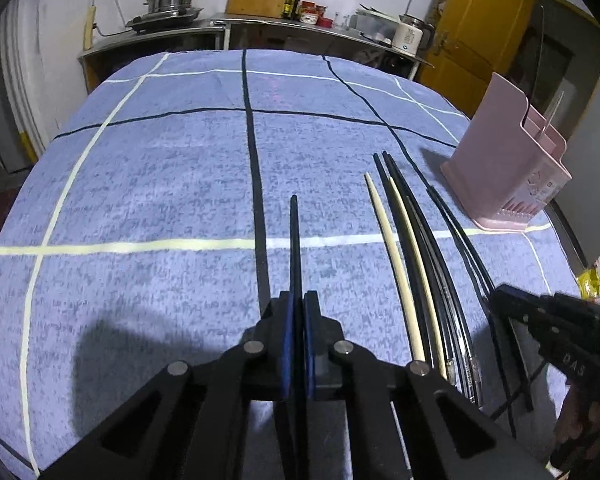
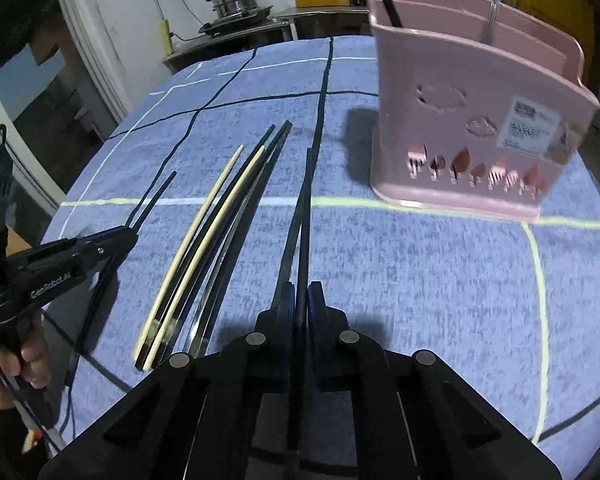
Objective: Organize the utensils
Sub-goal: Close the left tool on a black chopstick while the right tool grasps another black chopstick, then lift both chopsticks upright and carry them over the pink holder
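1. Chopsticks [image 1: 414,264]: loose bundle, black and cream, lying on the blue checked counter [image 1: 160,184].
2. Left gripper [image 1: 296,320]: jaws clamped on one black chopstick [image 1: 295,240].
3. Right gripper [image 2: 300,300]: jaws clamped on another black chopstick [image 2: 305,216], near the pink holder [image 2: 472,120].

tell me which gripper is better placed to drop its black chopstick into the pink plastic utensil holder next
Right, probably. The right gripper, shut on a black chopstick, has the pink plastic utensil holder close ahead. The left gripper, also holding one, sits beyond the loose chopsticks.
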`<state>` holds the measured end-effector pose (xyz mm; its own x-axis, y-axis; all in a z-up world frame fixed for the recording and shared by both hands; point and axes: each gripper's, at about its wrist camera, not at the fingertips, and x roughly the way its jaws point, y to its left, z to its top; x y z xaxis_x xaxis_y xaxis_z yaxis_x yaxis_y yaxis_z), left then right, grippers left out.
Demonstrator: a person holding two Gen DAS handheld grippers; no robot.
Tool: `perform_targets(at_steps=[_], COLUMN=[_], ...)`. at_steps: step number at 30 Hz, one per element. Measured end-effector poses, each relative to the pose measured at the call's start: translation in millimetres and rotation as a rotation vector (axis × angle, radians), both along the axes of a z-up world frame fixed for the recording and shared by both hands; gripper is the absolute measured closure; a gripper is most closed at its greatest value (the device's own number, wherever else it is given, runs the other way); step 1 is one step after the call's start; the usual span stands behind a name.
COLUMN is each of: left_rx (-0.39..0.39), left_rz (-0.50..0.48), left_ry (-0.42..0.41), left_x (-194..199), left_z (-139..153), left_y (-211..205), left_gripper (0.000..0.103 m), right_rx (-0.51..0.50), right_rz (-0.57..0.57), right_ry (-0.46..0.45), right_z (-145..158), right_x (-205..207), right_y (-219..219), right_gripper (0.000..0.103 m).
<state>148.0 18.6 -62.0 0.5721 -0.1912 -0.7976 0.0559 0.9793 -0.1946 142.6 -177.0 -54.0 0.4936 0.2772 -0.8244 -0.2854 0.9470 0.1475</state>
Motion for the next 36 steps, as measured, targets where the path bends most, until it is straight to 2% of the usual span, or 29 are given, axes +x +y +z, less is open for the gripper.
perform_targets(at_steps=[6, 9, 14, 19, 21, 22, 25, 29, 36], left_rx=[-0.008, -0.016, -0.019, 0.040, 0.044, 0.051, 0.031, 0.017, -0.004], left_rz=[-0.019, -0.041, -0.052, -0.082, -0.086, -0.080, -0.071, -0.068, -0.083], left_ry=[0.021, 0.023, 0.028, 0.032, 0.034, 0.038, 0.047, 0.003, -0.123], left_x=[15.7, 19.8, 27.1, 31.2, 33.3, 34.9, 36.4, 28.9, 11.3], left_z=[1.2, 1.4, 0.3, 2.0, 2.3, 2.5, 5.8, 21.8, 76.3], left_y=[-2.4, -3.8, -4.5, -13.7, -14.0, -13.6, -10.3, -8.2, -7.6], left_gripper=[0.096, 0.089, 0.088, 0.088, 0.090, 0.097, 0.098, 0.098, 0.098], right_rx=[-0.024, -0.027, -0.021, 0.005, 0.011, 0.014, 0.033, 0.059, 0.106], right_rz=[0.011, 0.018, 0.025, 0.024, 0.027, 0.025, 0.031, 0.036, 0.033], right_ry=[-0.017, -0.003, 0.017, 0.031, 0.033, 0.036, 0.019, -0.027, -0.131], right_z=[3.7, 1.5, -4.5, -4.8, -4.6, -3.8, 4.0, 23.2, 70.1], right_x=[22.3, 32.6, 44.2, 51.7, 53.5, 54.2, 51.0, 41.8, 22.5], right_y=[7.2, 9.5, 13.1, 12.9, 13.1, 13.2, 13.4, 11.3, 1.4], right_gripper=[0.096, 0.096, 0.096, 0.096, 0.096, 0.097, 0.097, 0.097, 0.097])
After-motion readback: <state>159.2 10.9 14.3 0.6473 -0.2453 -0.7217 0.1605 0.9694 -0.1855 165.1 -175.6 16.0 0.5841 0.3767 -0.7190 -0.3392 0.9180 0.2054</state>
